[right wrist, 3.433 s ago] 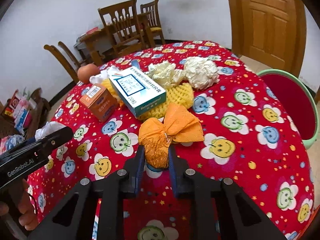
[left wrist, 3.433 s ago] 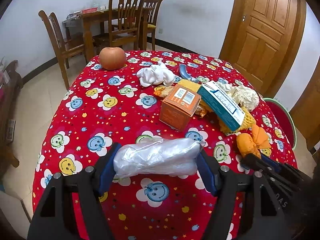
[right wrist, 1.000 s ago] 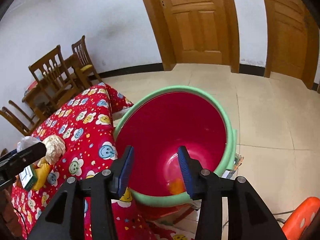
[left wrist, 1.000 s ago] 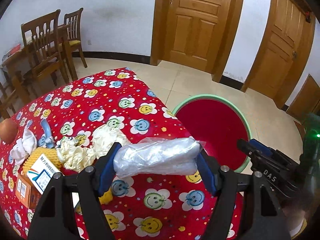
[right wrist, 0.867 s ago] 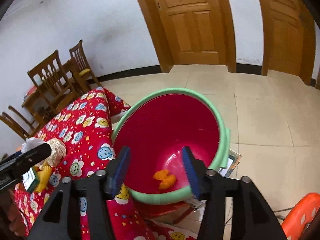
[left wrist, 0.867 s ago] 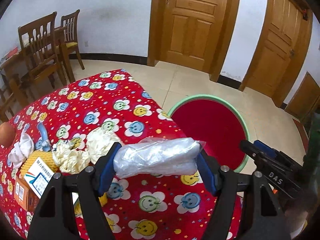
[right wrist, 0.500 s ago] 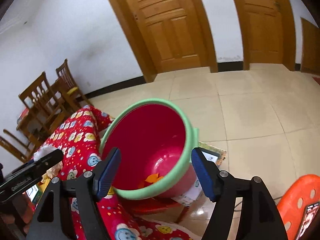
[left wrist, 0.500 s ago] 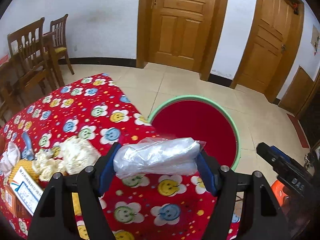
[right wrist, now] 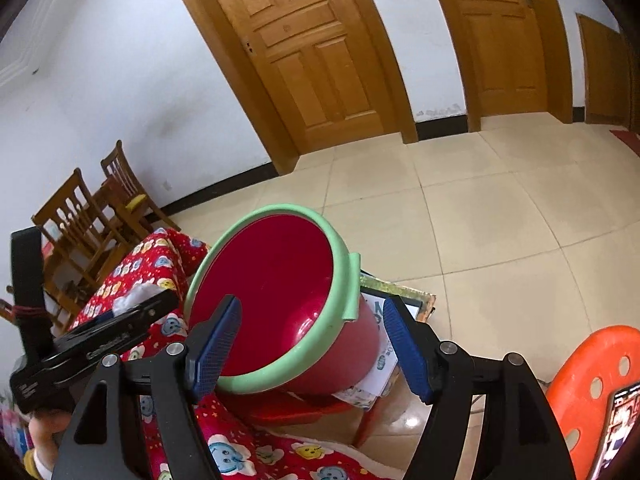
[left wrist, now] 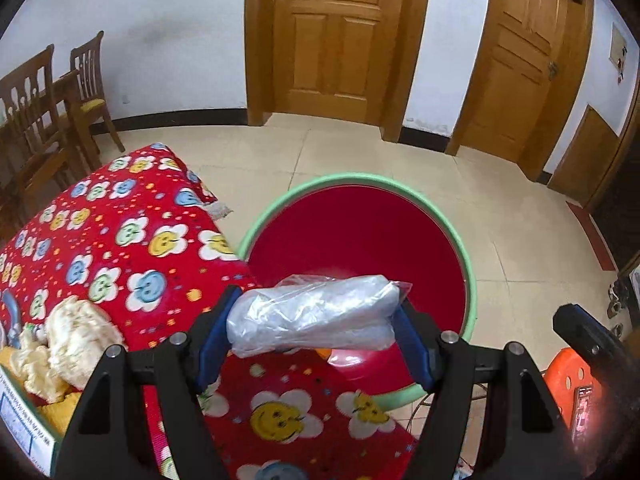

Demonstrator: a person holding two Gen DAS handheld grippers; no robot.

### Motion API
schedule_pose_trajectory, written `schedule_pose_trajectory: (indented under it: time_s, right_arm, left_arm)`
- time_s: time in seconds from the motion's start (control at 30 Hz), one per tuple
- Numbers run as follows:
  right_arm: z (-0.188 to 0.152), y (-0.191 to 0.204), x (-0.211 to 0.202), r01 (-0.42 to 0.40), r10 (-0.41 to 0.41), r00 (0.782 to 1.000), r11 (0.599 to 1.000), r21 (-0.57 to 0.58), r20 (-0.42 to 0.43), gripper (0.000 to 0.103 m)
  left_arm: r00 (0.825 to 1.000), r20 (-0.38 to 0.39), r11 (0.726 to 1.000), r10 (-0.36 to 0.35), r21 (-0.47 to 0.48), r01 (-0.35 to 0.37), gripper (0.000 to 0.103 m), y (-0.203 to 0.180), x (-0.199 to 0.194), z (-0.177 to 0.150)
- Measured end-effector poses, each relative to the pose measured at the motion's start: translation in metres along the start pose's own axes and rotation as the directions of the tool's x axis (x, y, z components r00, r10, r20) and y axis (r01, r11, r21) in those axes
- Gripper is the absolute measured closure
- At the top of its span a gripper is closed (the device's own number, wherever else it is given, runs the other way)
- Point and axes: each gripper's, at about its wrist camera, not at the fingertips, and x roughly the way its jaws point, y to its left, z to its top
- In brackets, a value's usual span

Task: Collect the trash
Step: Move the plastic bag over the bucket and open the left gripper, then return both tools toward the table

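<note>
A rolled clear plastic bag [left wrist: 316, 312] is held crosswise in my left gripper [left wrist: 314, 316], which is shut on its two ends. The bag hangs over the near rim of a red bucket with a green rim [left wrist: 472, 280], beside the table edge. A sliver of orange shows in the bucket below the bag. In the right wrist view my right gripper [right wrist: 312, 312] stands open and empty, in front of the bucket [right wrist: 340, 292] and to its right. The left gripper [right wrist: 120, 320] shows there at the left, over the table's edge.
The table's red smiley cloth [left wrist: 132, 248] carries crumpled paper [left wrist: 76, 332] and a printed box [left wrist: 20, 412] at the left. The bucket rests on a red stool with papers [right wrist: 384, 360] under it. An orange stool [right wrist: 592, 372] stands at right; wooden chairs [left wrist: 40, 120] at far left.
The right gripper let the orange wrapper fall into the bucket, opened wider and drew back to the right. The left gripper carried the bag from above the table to the bucket's rim.
</note>
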Motion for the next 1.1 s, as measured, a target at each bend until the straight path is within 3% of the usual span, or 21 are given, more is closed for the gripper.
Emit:
schedule_pose_trajectory:
  time_s: [0.1,0.23,0.3,0.73,1.1]
  right_arm:
    - [0.000,-0.002,-0.001,0.000,0.000,1.000,1.000,0.005,0.002,0.029]
    - [-0.001,-0.004,-0.001,-0.001,0.001,1.000,1.000,0.009,0.003,0.029]
    - [-0.002,-0.004,-0.001,-0.003,0.003,1.000,1.000,0.011,0.002,0.029]
    - [-0.002,0.002,-0.008,-0.005,0.005,1.000,1.000,-0.001,0.008,0.029]
    - [-0.005,0.021,-0.021,-0.045,0.045,0.999,0.998,-0.034,0.021,0.029]
  left_arm:
    - [1.000,-0.005,1.000,-0.004,0.012,0.004,0.030,-0.004,0.006,0.001]
    - [1.000,0.002,1.000,0.000,0.025,0.000,0.017,-0.009,0.006,0.001]
    - [1.000,0.011,0.999,0.001,0.033,-0.002,0.016,-0.010,0.004,0.002]
    - [0.999,0.032,1.000,0.025,-0.014,-0.024,0.015,0.004,-0.018,-0.001]
    - [0.994,0.061,0.992,0.094,-0.089,-0.089,0.015,0.039,-0.059,-0.018]
